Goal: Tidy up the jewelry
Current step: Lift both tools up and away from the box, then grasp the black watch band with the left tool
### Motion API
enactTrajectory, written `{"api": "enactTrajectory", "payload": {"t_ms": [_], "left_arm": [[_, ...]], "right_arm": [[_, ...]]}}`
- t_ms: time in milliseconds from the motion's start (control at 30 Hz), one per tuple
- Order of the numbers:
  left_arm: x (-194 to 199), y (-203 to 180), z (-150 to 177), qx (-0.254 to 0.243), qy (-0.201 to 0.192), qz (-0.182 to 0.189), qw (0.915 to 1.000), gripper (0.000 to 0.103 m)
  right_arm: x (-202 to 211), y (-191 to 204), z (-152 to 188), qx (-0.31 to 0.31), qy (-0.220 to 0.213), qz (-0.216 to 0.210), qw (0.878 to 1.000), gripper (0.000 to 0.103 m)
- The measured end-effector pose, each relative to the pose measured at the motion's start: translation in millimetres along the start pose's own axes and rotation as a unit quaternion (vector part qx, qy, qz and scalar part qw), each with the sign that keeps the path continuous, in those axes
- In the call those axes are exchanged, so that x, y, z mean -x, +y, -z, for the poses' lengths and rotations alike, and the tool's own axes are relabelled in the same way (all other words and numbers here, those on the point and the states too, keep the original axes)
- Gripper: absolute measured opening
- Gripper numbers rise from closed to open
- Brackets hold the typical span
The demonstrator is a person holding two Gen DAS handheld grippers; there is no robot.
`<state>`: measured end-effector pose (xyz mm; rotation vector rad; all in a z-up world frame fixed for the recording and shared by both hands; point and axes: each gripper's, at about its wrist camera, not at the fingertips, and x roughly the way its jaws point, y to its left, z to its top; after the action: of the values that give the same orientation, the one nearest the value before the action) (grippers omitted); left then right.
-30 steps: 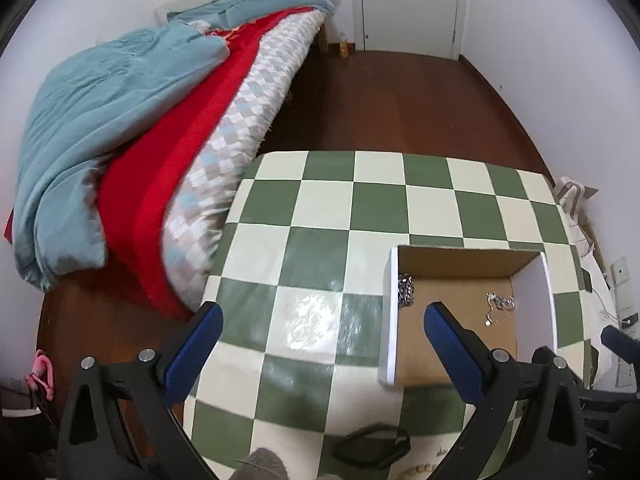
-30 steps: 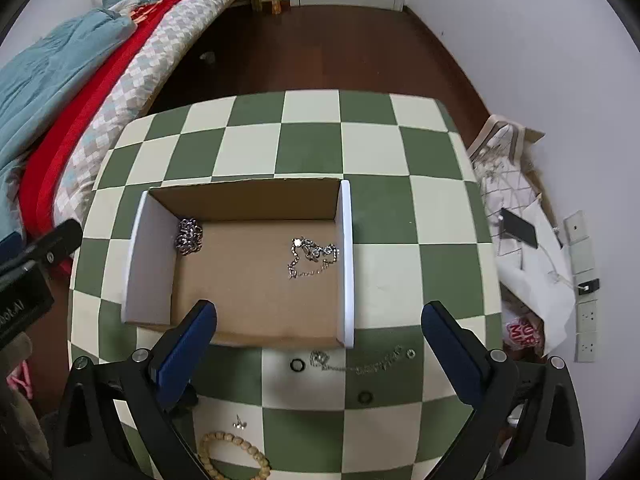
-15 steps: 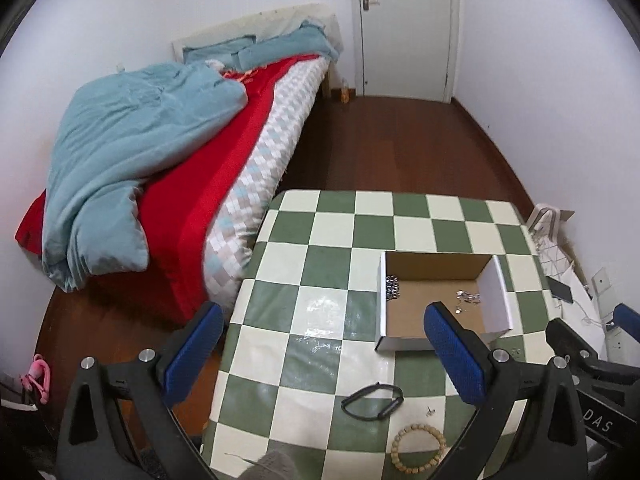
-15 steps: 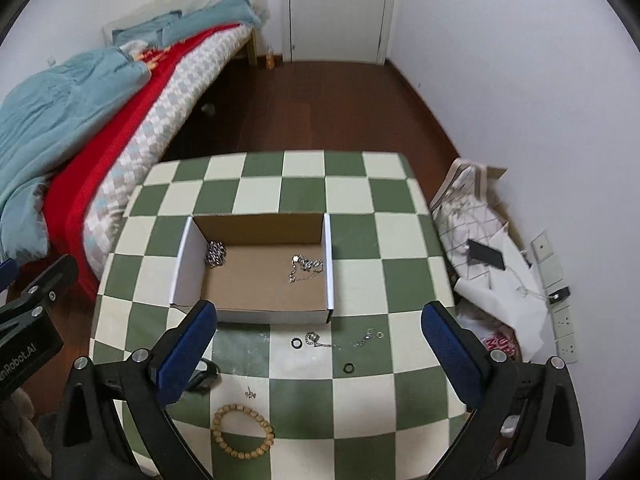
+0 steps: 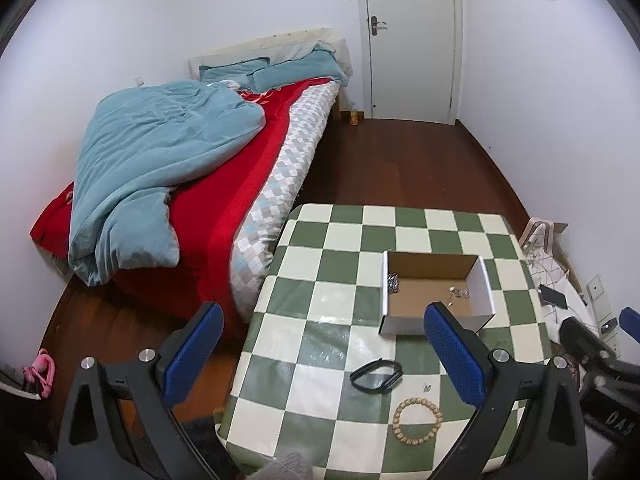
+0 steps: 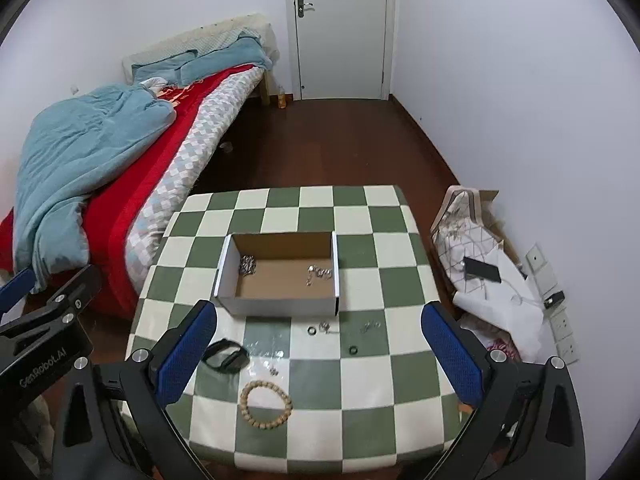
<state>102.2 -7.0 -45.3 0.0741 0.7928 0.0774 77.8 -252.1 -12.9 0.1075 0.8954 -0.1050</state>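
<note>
An open cardboard box stands on the green-and-white checkered table. Inside lie a silver chain at the left and a second silver chain at the right. In front of the box lie a wooden bead bracelet, a black band, two dark rings and small silver pieces. My right gripper is open and empty, high above the table's near edge. My left gripper is open and empty, high to the left; the box, band and bracelet show there.
A bed with a blue duvet and red cover stands to the left of the table. A bag, papers and a phone lie on the floor to the right by wall sockets. A white door is at the far wall.
Both grippers have pulled up and back from the table, so the box and jewelry look smaller and the whole room shows. Both stay open and empty.
</note>
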Motion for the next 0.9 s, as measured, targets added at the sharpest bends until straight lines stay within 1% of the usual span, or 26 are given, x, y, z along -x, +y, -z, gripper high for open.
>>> {"api": "enactTrajectory", "payload": {"t_ms": [67,133,233,300,333,367,433,567,700,767,833,900], "left_arm": [[-9,2,8,-0.003,0.008,-0.007,0.9999,0.103],[-19,3,16,-0.008,0.015,-0.018,0.9997,0.103],[-46,5,31,-0.015,0.035,-0.037,0.9986,0.103],[-65,4,41,-0.021,0.047,-0.053,0.9973,0.103],[-74,4,44,-0.023,0.054,-0.057,0.9967,0.103],[-82,3,48,-0.023,0.059,-0.062,0.996,0.103],[-104,1,59,-0.027,0.075,-0.072,0.9942,0.103],[-139,-6,76,-0.037,0.112,-0.074,0.9903,0.103],[-169,-11,86,-0.043,0.148,-0.06,0.9862,0.102],[-180,-13,89,-0.045,0.162,-0.05,0.9846,0.102],[-188,-13,91,-0.041,0.172,-0.042,0.9835,0.1],[-192,-15,93,-0.043,0.175,-0.039,0.9828,0.1]], "right_arm": [[-1,-5,7,-0.01,0.004,-0.003,1.0,0.103],[-10,-10,14,-0.017,0.015,-0.001,1.0,0.103],[-41,-20,29,-0.031,0.043,0.004,0.999,0.103],[-66,-29,37,-0.044,0.062,-0.003,0.997,0.099],[-79,-34,41,-0.049,0.072,-0.002,0.996,0.087],[-96,-43,46,-0.059,0.088,0.002,0.994,0.074],[-124,-59,53,-0.081,0.108,0.002,0.991,0.063],[-172,-88,69,-0.114,0.14,-0.004,0.984,0.061],[-215,-110,78,-0.139,0.165,-0.005,0.976,0.061],[-231,-119,82,-0.153,0.169,-0.003,0.974,0.061],[-244,-124,84,-0.163,0.171,-0.01,0.972,0.061],[-254,-122,85,-0.159,0.166,-0.013,0.973,0.061]]}}
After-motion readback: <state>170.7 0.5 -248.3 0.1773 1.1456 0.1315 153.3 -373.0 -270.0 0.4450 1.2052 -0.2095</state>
